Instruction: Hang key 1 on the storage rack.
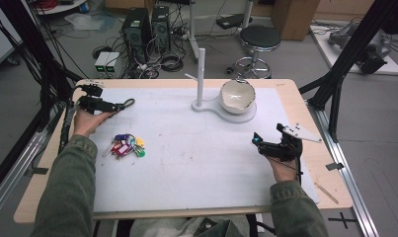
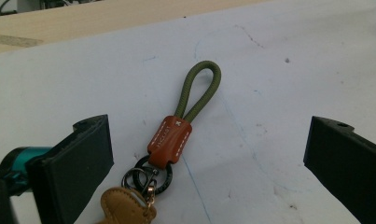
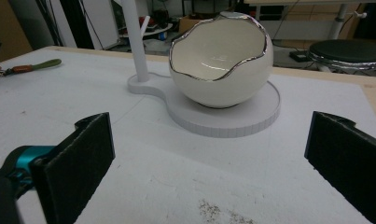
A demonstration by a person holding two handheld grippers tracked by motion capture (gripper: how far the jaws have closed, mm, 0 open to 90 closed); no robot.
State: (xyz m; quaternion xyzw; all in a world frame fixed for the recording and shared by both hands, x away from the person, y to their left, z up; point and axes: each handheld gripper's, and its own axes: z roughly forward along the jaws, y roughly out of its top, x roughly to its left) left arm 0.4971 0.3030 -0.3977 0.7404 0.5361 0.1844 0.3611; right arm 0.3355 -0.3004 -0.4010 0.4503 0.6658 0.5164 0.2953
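Observation:
A keychain (image 2: 170,140) with an olive cord loop, a brown leather tab, dark rings and a tan leather piece lies flat on the white mat. My left gripper (image 2: 209,144) stands open around it, one jaw on each side, neither touching it. From above, the left gripper (image 1: 103,98) sits at the mat's far left with the keychain's loop (image 1: 129,102) poking out to its right. My right gripper (image 1: 268,136) is open over the mat's right side with nothing in it. It (image 3: 209,149) faces a white egg-shaped bowl (image 3: 221,60) with a silver rim.
The bowl (image 1: 237,96) rests on a white round stand (image 1: 226,114) with an upright post (image 1: 201,74) at the back centre. A bunch of coloured key tags (image 1: 127,146) lies on the mat (image 1: 196,163) near the left forearm. A stool (image 1: 259,39) and computers stand beyond the table.

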